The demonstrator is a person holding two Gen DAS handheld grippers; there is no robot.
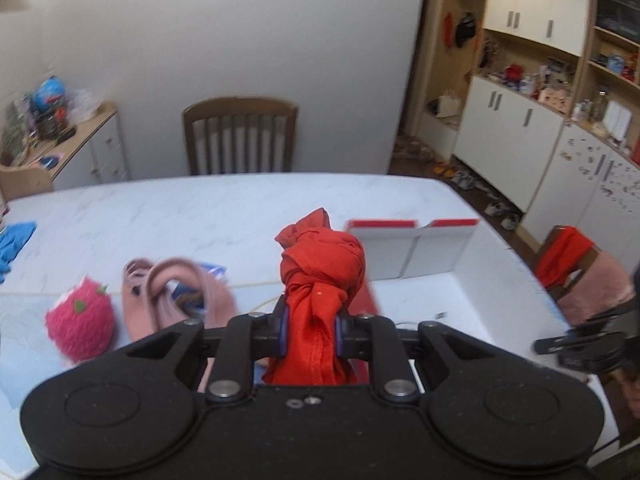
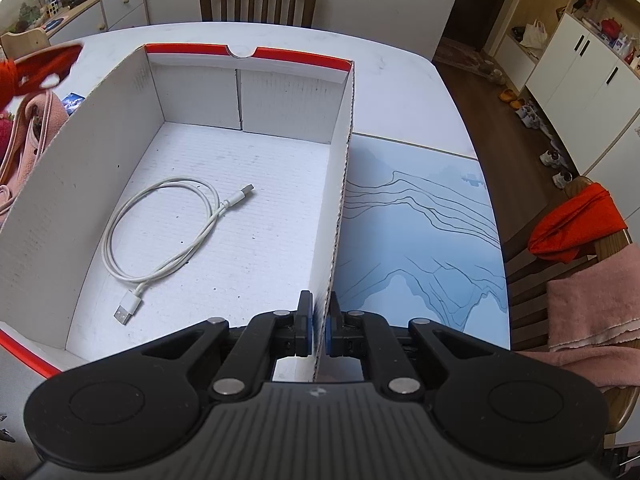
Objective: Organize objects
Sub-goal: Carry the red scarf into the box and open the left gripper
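Observation:
My left gripper (image 1: 311, 330) is shut on a knotted red cloth (image 1: 320, 264), which it holds lifted above the table. That cloth also shows at the left edge of the right wrist view as a red cloth (image 2: 36, 70). My right gripper (image 2: 319, 330) is shut on the right wall of an open white cardboard box (image 2: 340, 184) with a red rim. A coiled white USB cable (image 2: 164, 236) lies on the box floor. In the left wrist view the box (image 1: 416, 248) sits just beyond the cloth.
On the white table (image 1: 200, 208) lie a pink fuzzy strawberry toy (image 1: 80, 320), a pink cloth strap (image 1: 176, 292) and a blue cloth (image 1: 14, 240). A blue patterned mat (image 2: 416, 240) lies right of the box. Chairs stand behind and at right, one draped with red and pink cloths (image 2: 576, 232).

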